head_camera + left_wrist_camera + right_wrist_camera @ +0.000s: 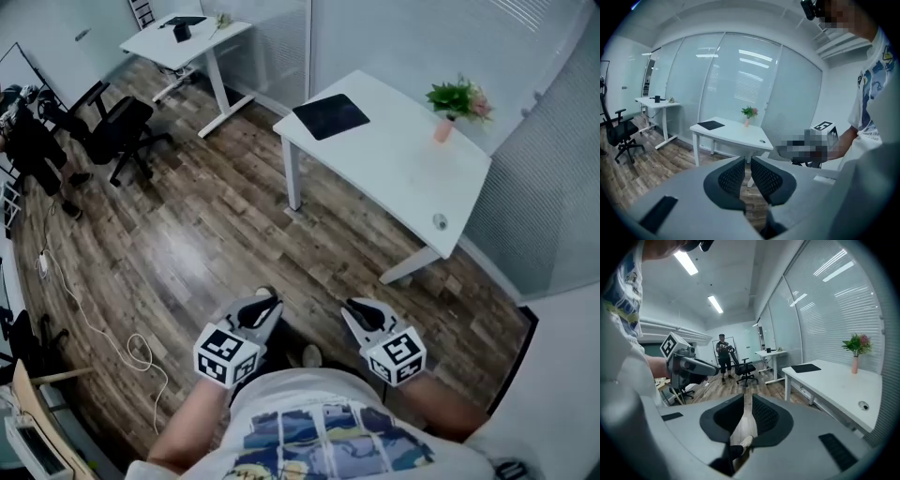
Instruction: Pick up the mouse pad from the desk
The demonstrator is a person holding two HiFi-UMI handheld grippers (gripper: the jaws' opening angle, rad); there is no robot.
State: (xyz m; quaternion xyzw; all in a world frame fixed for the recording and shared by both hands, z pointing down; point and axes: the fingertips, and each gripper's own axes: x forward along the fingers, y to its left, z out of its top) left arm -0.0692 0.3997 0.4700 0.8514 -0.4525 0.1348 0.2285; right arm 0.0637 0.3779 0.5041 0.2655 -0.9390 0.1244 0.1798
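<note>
The black mouse pad [330, 115] lies flat on the far left corner of the white desk [403, 173], well ahead of me across the wood floor. It also shows in the left gripper view, mouse pad [711, 124], and in the right gripper view, mouse pad [806, 367]. My left gripper [267, 302] and right gripper [354, 307] are held side by side close to my body, far from the desk. The left gripper [747, 161] has its jaws nearly together with nothing between them. So does the right gripper [748, 399].
A potted plant in a pink vase [457, 103] stands on the desk's far right. A black office chair [117, 131] and a second white desk [178, 42] are at the back left. A person [723, 357] stands beyond. A white cable [94, 328] lies on the floor. Glass walls run behind the desk.
</note>
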